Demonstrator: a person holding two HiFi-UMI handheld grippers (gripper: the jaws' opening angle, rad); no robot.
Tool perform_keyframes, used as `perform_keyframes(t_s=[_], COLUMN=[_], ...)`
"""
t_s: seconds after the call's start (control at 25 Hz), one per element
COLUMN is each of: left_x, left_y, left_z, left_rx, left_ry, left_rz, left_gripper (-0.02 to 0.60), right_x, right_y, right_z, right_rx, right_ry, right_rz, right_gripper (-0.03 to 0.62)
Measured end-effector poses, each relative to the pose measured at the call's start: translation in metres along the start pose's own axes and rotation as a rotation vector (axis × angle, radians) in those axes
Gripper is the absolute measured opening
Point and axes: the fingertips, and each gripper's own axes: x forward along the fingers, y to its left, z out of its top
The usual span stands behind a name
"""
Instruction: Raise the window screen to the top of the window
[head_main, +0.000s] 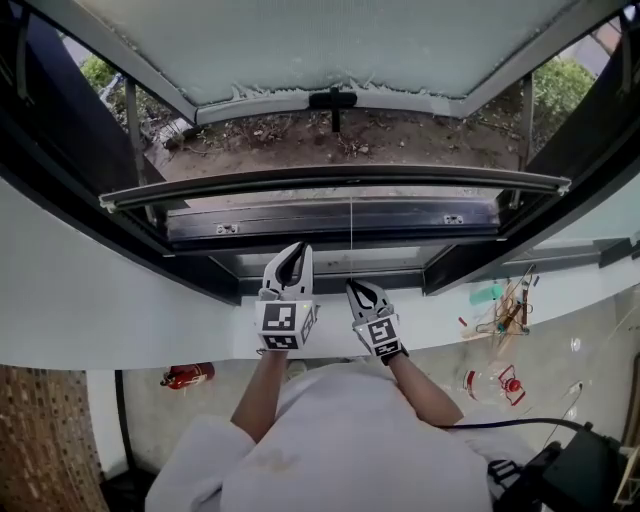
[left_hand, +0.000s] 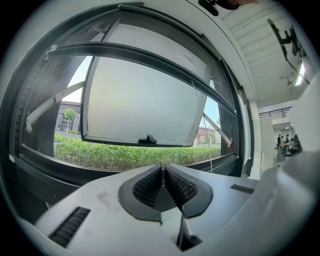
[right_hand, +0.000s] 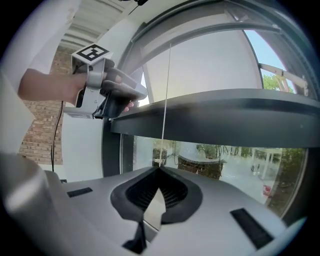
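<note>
Window screen (head_main: 330, 182): it sat partway up the opening. Its dark bottom rail (right_hand: 225, 107) hung across the middle of the frame, so there was plenty of travel left to the top.

Pull cord (right_hand: 166, 100): a thin pale line that dropped straight from the rail into my right jaws. It looked taut to me.

Right hand-held gripper (right_hand: 159, 170): clenched on the cord, with the tips pinching it a little below the rail.

Left hand-held gripper (left_hand: 163, 170): also clenched, but on nothing, the pads pressed together with only air ahead. It pointed at the window just beside the right one, and I couldn't tell whether it touched the rail.

Sash (left_hand: 145, 100): swung outward beyond the screen, with its handle on the lower edge and a hedge past it.

Step, my guess: working the cord to send the rail upward.

Risk 1: the cord was skinny, so it could have slid through the ribbed pads, and I'd have lost the pull without noticing.

Risk 2: pulling at an angle instead of straight along the cord could have tipped the rail and jammed it in the side tracks.

Risk 3: if the roller was sprung, a slip might have let the rail snap up or drop back.

Risk 4: my left jaws were closed, so they couldn't have caught or steadied the rail quickly. They'd have needed opening first.
</note>
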Motion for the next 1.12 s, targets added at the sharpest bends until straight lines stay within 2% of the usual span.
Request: perform_keyframes(t_s=[0.48,1.12], left_x=[-0.003,-0.006], left_y=[0.002,-0.015], left_z=[-0.013,-0.021], left_rx=[-0.004,0.007], left_ry=[0.026,0.04], left_rz=[-0.013,-0.064], left_gripper=[0.02,0.02], right_x=[0.008,-0.004], right_y=[0.006,0.009], right_z=[0.05,0.075], right_rx=[0.003,0.062], right_ry=[-0.113,-0.17], right_rz=[0.003,-0.011], right_gripper=[0.0,0.0])
